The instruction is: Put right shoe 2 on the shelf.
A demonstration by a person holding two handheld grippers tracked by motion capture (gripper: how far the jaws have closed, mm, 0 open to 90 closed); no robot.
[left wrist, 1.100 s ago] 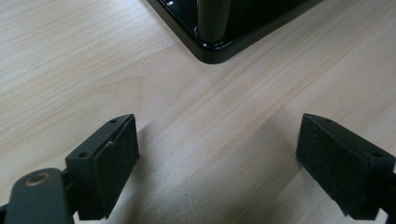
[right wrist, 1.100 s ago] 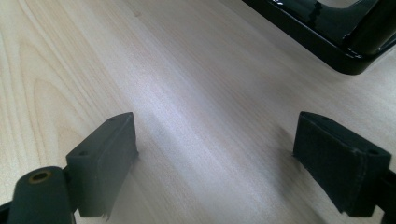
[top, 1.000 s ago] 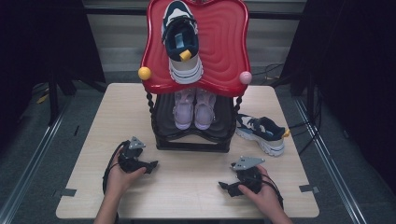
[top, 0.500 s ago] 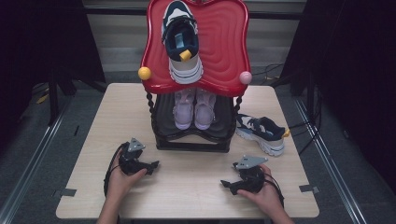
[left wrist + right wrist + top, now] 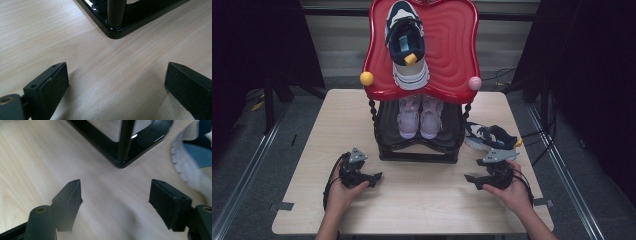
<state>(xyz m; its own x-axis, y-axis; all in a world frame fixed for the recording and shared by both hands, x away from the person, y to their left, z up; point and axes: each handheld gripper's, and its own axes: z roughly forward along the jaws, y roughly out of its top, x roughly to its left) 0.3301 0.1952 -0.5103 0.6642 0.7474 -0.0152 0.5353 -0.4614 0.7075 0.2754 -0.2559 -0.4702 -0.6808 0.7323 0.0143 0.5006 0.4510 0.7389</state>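
Note:
A navy-and-white sneaker [image 5: 406,42] lies on the red wavy top shelf [image 5: 452,55] of a black rack. A pale pink pair of shoes [image 5: 419,115] sits on the rack's lower shelf [image 5: 452,137]. A matching navy sneaker [image 5: 492,137] lies on the table to the right of the rack, and its white sole [image 5: 192,157] shows in the right gripper view. My left gripper [image 5: 374,176] [image 5: 116,71] rests on the table, open; its jaws have just opened a little wider, with bare wood between them. My right gripper [image 5: 469,178] [image 5: 116,186] is open, its jaws have just been closing, and nothing is between them.
The light wooden table [image 5: 422,205] has bare wood in front of the rack. The rack's black base corner [image 5: 115,32] [image 5: 122,162] stands just ahead of each gripper. A yellow knob [image 5: 366,78] and a pink knob [image 5: 475,83] stick out at the red shelf's front corners.
My right hand has moved away from the table's front edge and to the right, closer to the sneaker on the table, lifting slightly. The left hand has kept still.

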